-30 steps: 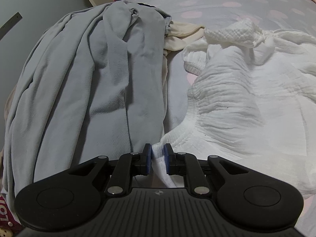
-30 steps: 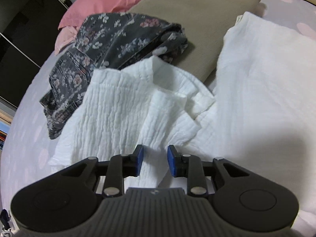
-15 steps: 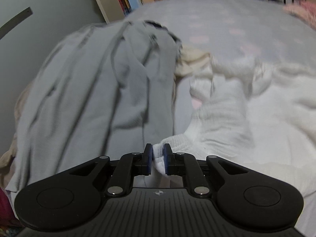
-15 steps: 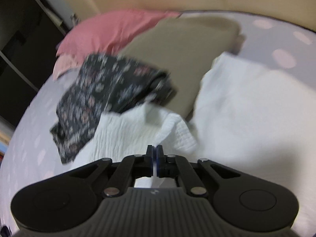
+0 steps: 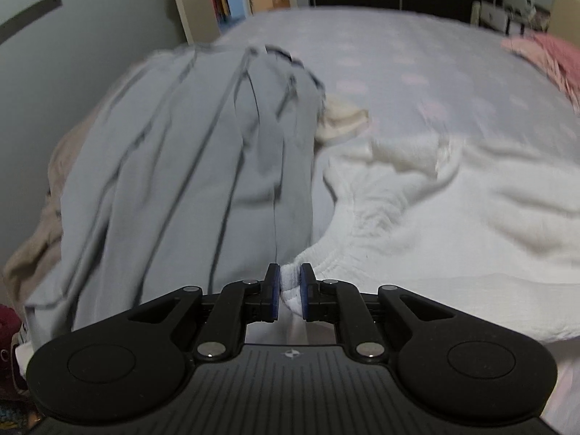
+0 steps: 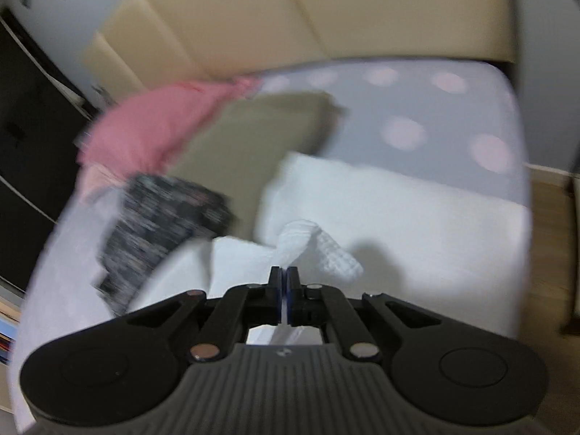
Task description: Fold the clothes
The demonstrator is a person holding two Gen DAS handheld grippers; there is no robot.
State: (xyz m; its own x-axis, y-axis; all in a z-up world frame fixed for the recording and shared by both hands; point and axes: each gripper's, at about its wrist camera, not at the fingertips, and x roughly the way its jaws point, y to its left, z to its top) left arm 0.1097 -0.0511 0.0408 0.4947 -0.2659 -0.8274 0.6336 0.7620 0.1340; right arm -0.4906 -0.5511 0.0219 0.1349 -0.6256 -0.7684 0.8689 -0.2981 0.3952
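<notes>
My left fingers [image 5: 290,291] pinch the white crinkle garment [image 5: 453,224] hem, lower centre. My right fingers [image 6: 284,295] are pressed on its fold; it lies on the bed [image 6: 417,108], grey garment [image 5: 188,166] at left.

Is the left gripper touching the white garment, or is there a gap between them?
Touching. The left wrist view shows the left gripper closed on the gathered edge of the white garment, the fabric pinched between both blue pads.
</notes>
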